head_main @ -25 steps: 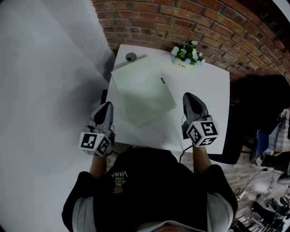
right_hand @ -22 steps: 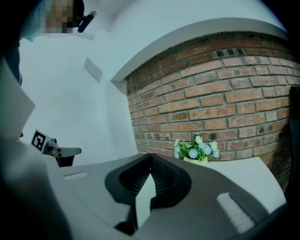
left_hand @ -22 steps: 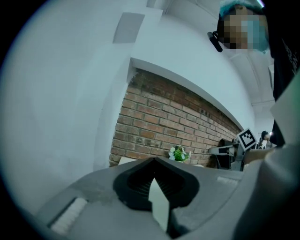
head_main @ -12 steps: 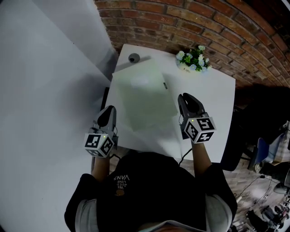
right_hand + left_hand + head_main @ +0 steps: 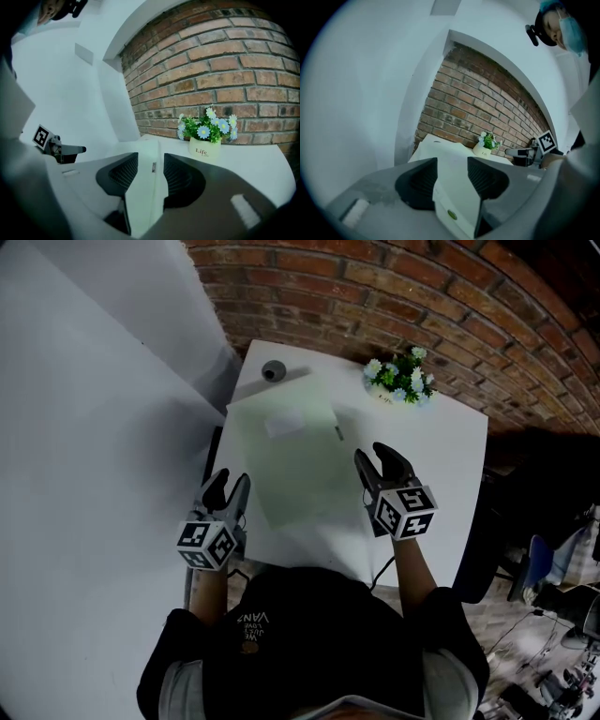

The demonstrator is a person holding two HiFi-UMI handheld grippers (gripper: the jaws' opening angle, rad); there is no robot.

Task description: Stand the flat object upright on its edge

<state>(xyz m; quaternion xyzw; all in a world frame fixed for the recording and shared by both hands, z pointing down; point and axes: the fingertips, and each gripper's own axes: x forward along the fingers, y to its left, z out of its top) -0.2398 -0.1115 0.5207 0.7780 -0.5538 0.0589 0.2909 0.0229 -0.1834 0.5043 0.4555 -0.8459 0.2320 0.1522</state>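
Observation:
A wide, flat, pale green board (image 5: 300,460) lies on the white table (image 5: 441,456), with a small dark clip (image 5: 338,433) near its far right edge. My left gripper (image 5: 230,491) is at the board's near left edge and its jaws are opening. In the left gripper view the board's edge (image 5: 454,187) runs between the spread jaws. At the board's right edge, my right gripper (image 5: 373,463) is also opening, and the board (image 5: 145,187) passes between its jaws. I see neither pair of pads pressing on it.
A small pot of blue and white flowers (image 5: 398,381) stands at the table's far edge by the brick wall. Near the far left corner sits a small grey round object (image 5: 273,370). A white wall runs along the table's left side.
Both grippers have moved inward from beside the board to its left and right edges. Their jaws, shut a second ago, now stand apart around the board.

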